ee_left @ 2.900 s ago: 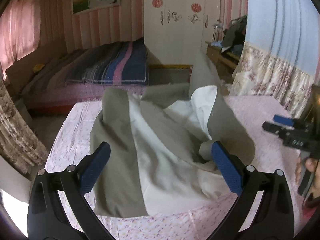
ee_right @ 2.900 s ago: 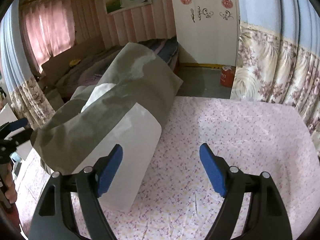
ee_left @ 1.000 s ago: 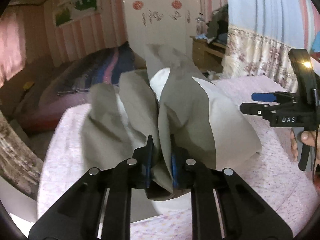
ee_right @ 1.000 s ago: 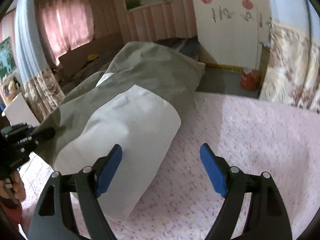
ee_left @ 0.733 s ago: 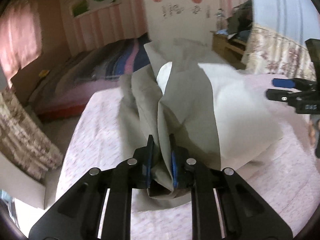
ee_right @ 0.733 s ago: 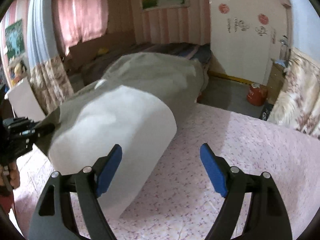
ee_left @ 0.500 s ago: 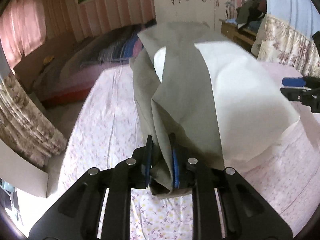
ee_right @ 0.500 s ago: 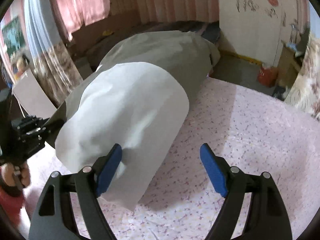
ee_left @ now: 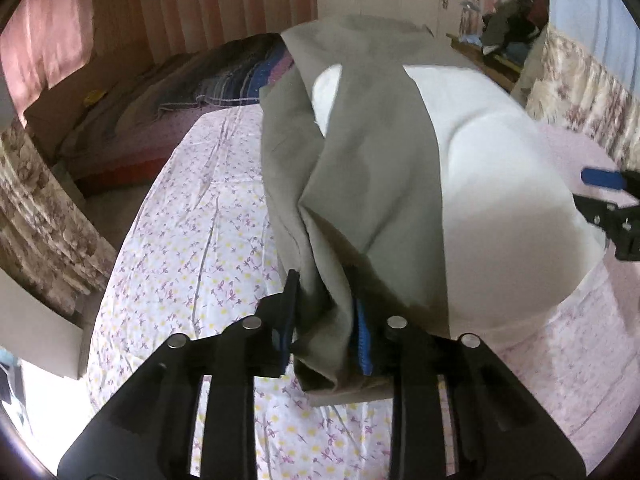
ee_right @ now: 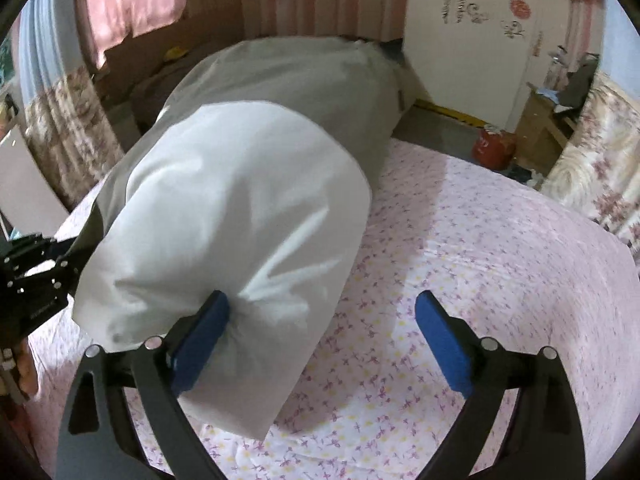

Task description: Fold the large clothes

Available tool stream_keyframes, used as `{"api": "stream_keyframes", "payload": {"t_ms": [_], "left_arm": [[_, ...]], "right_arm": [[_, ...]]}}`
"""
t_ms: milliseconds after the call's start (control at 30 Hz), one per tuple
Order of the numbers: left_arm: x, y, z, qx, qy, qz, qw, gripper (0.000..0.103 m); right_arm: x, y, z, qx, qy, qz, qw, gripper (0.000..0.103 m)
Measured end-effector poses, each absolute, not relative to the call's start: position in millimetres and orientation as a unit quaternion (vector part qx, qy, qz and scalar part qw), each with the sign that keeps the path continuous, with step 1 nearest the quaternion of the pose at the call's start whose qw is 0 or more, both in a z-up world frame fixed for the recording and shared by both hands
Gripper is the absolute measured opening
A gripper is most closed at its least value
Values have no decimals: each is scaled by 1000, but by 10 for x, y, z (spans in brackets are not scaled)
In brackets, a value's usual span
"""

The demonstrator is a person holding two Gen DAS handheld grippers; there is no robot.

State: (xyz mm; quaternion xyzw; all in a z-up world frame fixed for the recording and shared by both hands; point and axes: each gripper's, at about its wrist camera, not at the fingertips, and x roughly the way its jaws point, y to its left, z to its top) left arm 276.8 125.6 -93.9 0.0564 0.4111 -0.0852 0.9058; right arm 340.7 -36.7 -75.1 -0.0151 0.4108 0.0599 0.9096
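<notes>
A large grey and white garment (ee_left: 372, 184) is lifted off the pink floral sheet (ee_left: 192, 240) and billows. My left gripper (ee_left: 326, 320) is shut on a bunched grey edge of it, near the sheet. In the right wrist view the garment (ee_right: 240, 208) bulges as a white and grey hump. My right gripper (ee_right: 320, 332) is open; its left pad (ee_right: 200, 336) touches the white cloth, and the cloth partly fills the gap. The right gripper also shows at the left wrist view's right edge (ee_left: 608, 204), and the left gripper at the right wrist view's left edge (ee_right: 36, 276).
A second bed with striped blankets (ee_left: 208, 80) lies beyond. A white wardrobe (ee_right: 480, 40) and a red canister (ee_right: 494, 146) stand at the back. Floral curtains (ee_left: 44, 216) hang on both sides. A cluttered wooden desk (ee_left: 504, 52) stands at the right.
My left gripper shut on the garment's grey edge and has carried it up, so the cloth billows. My right gripper has moved in until its left pad meets the white cloth.
</notes>
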Motion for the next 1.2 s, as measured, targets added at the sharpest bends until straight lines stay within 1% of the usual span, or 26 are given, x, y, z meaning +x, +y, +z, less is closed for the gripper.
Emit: {"api": "stream_keyframes", "payload": {"t_ms": [33,100,133,167,267,367,533,667,800,900,1033,1200], "left_arm": [[2745,1265,-903,55,407,-84,908,33],[2685,1278,-798,55,394,-78,914,50],[2664,1284,-759,52,391,-77,916,68],[2652,1293,-718,47,387,-77,918,78],[2638,1320,-604,28,381,-80,921,87],[2641,1293,-551,22,379,-83,921,90],[2667,1217,-608,26,386,-88,918,90],[2747,1162,-790,46,409,-85,907,91],[2824,1209,-1000,36,426,-90,900,92],[2839,1208,-1108,47,429,-85,898,97],[2801,1249,-1063,41,423,-77,902,100],[2734,1266,-953,28,413,-67,908,100]], "right_arm": [[3374,-397,-721,-5,406,59,912,94],[3293,-517,-657,33,392,58,917,94],[3245,-565,-635,50,386,55,920,94],[3187,-599,-617,68,378,52,922,95],[3080,-611,-614,97,366,61,924,95],[3035,-555,-642,100,357,65,926,95],[2997,-549,-758,112,369,66,920,95],[3015,-420,-837,71,374,57,923,95],[3014,-292,-943,52,370,44,927,95],[3020,-249,-998,49,366,40,928,95],[3009,-301,-973,62,353,33,933,100],[2965,-467,-914,103,341,40,934,101]]}}
